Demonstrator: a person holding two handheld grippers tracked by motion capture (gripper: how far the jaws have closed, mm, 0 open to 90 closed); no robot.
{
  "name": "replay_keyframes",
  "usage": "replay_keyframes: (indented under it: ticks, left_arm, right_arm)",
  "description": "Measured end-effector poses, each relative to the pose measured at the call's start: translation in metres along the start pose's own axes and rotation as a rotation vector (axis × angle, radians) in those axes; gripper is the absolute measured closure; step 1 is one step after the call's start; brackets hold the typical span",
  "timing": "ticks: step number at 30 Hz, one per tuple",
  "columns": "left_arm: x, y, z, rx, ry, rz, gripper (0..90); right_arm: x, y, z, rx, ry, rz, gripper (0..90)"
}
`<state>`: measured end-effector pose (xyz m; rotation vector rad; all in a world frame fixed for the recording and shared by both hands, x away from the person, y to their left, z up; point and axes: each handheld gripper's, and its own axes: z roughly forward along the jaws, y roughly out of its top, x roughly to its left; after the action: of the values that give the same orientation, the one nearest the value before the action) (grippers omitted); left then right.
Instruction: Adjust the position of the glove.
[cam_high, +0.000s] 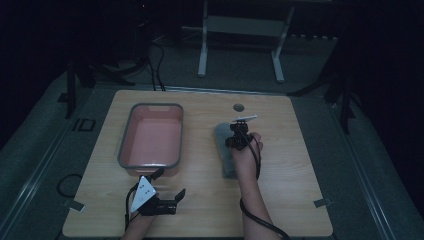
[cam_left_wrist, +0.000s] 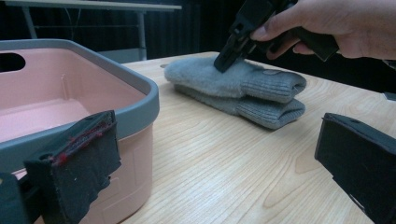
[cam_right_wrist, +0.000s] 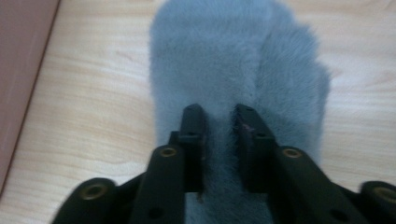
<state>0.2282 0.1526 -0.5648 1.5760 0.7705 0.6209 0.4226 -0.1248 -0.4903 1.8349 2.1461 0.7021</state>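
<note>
The grey mittens (cam_high: 226, 150) lie stacked on the table (cam_high: 290, 165), right of the pink tub (cam_high: 150, 135). Their long axis runs away from me, knit cuffs (cam_left_wrist: 275, 95) nearest, fluffy ends far. My right gripper (cam_right_wrist: 219, 116) sits directly above, tips at the fleece, jaws a narrow gap apart, clamping nothing that I can see. My left gripper (cam_high: 167, 187) idles wide open by the tub's near corner, farther off.

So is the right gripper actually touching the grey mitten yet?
Touching. In the left gripper view the right gripper presses its tips into the fluffy top of the grey mitten; the right gripper view shows fleece between its slightly parted jaws.
</note>
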Motion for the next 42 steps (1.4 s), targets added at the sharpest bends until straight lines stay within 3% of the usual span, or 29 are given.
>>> replay_keyframes:
  ticks: [6, 8, 10, 13, 15, 18, 21, 22, 23, 24, 26, 29, 32, 33, 36, 38, 42]
  left_arm:
    - [0.0, 0.0, 0.0, -0.001, -0.003, 0.001, 0.2]
    - [0.0, 0.001, -0.001, 0.0, -0.004, 0.001, 0.2]
    - [0.0, 0.001, -0.001, -0.005, -0.001, -0.001, 0.2]
    - [0.001, 0.001, -0.001, -0.006, -0.001, -0.004, 0.2]
    - [0.001, 0.001, -0.001, -0.003, -0.002, -0.006, 0.2]
    - [0.0, 0.0, 0.0, 0.001, -0.003, -0.007, 0.2]
    - [0.0, 0.0, 0.001, 0.006, -0.004, -0.002, 0.2]
    - [0.0, 0.0, 0.001, 0.006, -0.005, -0.001, 0.2]
    - [0.0, 0.0, 0.001, 0.005, -0.007, -0.001, 0.2]
    - [0.0, 0.0, 0.001, 0.005, -0.006, -0.001, 0.2]
    - [0.0, 0.0, 0.001, 0.007, -0.007, -0.004, 0.2]
    - [0.0, 0.0, 0.001, 0.007, -0.007, -0.005, 0.2]
    - [0.0, 0.0, 0.001, 0.007, -0.01, -0.002, 0.2]
    - [0.0, 0.0, 0.0, 0.007, -0.01, -0.001, 0.2]
    - [0.0, 0.0, 0.001, 0.007, -0.012, -0.007, 0.2]
    - [0.0, 0.0, 0.001, 0.01, -0.013, -0.006, 0.2]
    - [-0.001, 0.0, 0.002, 0.01, -0.016, -0.006, 0.2]
  right_arm:
    - [-0.001, 0.0, -0.009, -0.03, 0.015, -0.029, 59.0]
    - [-0.004, 0.003, -0.023, -0.071, 0.062, -0.042, 53.3]
    - [-0.008, 0.006, -0.034, -0.118, 0.077, -0.068, 48.8]
    - [-0.021, 0.009, -0.043, -0.132, 0.133, -0.059, 44.3]
    - [-0.029, 0.008, -0.045, -0.152, 0.146, -0.093, 33.6]
    - [-0.043, 0.003, -0.043, -0.16, 0.231, -0.098, 22.0]
    - [-0.061, -0.003, -0.04, -0.182, 0.296, -0.052, 17.7]
    - [-0.066, -0.004, -0.038, -0.183, 0.291, -0.047, 15.3]
    - [-0.069, -0.006, -0.038, -0.195, 0.242, -0.057, 12.3]
    - [-0.072, -0.008, -0.037, -0.194, 0.212, -0.055, 13.8]
    - [-0.078, -0.012, -0.036, -0.197, 0.198, -0.033, 14.0]
    - [-0.082, -0.019, -0.036, -0.201, 0.256, -0.034, 17.0]
    - [-0.085, -0.028, -0.039, -0.164, 0.293, -0.038, 39.0]
    - [-0.088, -0.031, -0.04, -0.145, 0.32, -0.03, 41.0]
    - [-0.09, -0.041, -0.042, -0.117, 0.326, -0.074, 49.3]
    - [-0.092, -0.048, -0.041, -0.098, 0.341, -0.096, 47.1]
    - [-0.097, -0.061, -0.038, -0.053, 0.401, -0.09, 45.2]
